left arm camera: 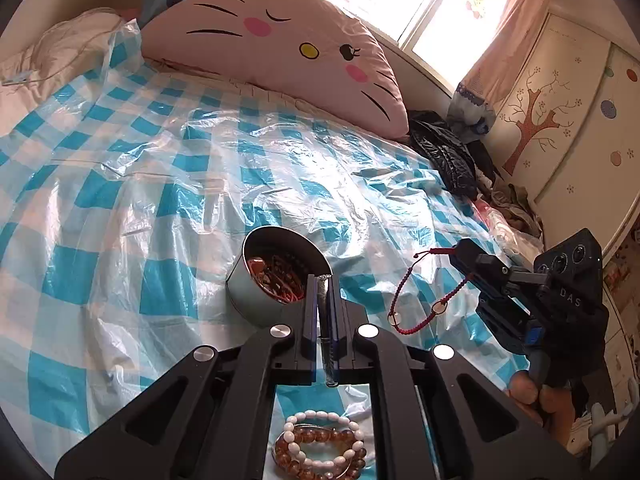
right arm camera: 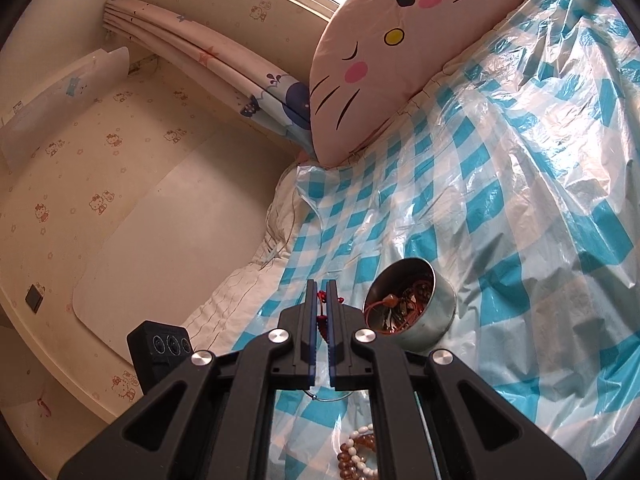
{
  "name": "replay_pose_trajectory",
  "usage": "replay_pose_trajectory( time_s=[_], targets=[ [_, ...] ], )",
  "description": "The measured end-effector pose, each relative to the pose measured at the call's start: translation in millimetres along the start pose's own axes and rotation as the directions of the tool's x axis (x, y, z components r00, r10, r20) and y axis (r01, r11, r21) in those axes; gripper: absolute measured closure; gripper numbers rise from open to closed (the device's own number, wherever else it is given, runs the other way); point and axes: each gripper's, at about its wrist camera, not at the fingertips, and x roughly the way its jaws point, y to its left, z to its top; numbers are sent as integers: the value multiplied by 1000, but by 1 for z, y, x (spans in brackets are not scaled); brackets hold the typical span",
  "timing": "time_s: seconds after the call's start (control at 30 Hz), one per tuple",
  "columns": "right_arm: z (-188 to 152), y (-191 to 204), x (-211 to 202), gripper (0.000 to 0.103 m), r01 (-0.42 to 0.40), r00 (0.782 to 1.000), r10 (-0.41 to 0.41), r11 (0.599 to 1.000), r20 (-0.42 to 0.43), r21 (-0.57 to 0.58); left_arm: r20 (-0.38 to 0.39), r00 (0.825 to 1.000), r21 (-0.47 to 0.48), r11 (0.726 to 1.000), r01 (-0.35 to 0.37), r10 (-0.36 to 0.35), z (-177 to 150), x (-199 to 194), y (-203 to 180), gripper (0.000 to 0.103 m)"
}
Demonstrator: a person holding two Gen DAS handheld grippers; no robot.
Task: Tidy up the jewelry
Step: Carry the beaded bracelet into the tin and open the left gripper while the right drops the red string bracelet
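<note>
Up front in the left wrist view, the left gripper (left arm camera: 322, 280) is clamped on a slim silvery bangle (left arm camera: 323, 312) just beside the round metal tin (left arm camera: 256, 300) of jewelry; the right gripper (left arm camera: 466, 254) pinches a red cord bracelet (left arm camera: 416, 304). From the right wrist, that red cord bracelet (right arm camera: 322, 312) sits between closed fingers, near the tin (right arm camera: 436, 320).

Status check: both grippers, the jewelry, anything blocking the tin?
Left gripper shut on a thin silvery piece. Right gripper shut on red cord bracelet, lifted off the bed. Metal tin holds jewelry; bead bracelets still out. Nothing blocking the tin.
</note>
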Motion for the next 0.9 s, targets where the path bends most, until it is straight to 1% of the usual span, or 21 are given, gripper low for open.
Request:
replay_pose_trajectory(
  time_s=[0.33,0.43,0.47,0.53,0.57,0.6,0.67,0.7,0.73,0.77,0.83,0.9],
  targets=[
    [16,-14,36,98,33,999,-33,999,-9,16,20,1000,1,1000,6,-6,21,22,2,99],
    [18,-16,46,98,38,999,-37,999,-17,13,17,1000,0,1000,-11,11,26,27,5,99],
    [18,-17,48,98,40,999,-40,999,-22,12,5,1000,-1,1000,-12,12,25,27,8,99],
    [17,-18,51,98,48,998,-47,999,-34,7,-79,997,36,999,-20,23,19,34,12,98],
    [16,-19,51,98,51,998,-50,999,-40,6,-130,991,66,997,-32,40,14,40,13,98],
    [15,-20,51,98,53,998,-52,999,-44,9,-186,981,94,995,-45,62,7,48,15,98],
    [14,-22,49,98,53,998,-53,998,-42,19,-271,953,130,987,-99,131,-7,66,22,98],
    [14,-22,48,98,51,998,-50,998,-38,20,-306,940,141,984,-111,150,-14,75,25,98],
    [14,-21,46,98,50,998,-49,999,-34,18,-326,930,162,979,-121,169,-20,82,25,98],
    [14,-20,45,98,49,998,-48,999,-31,15,-337,917,202,968,-149,212,-25,89,23,98],
    [14,-19,45,98,46,998,-45,999,-32,14,-326,907,268,946,-182,267,-29,94,17,98],
    [14,-19,46,98,44,998,-43,999,-36,13,-320,901,297,934,-200,294,-30,94,14,98]
  ],
)
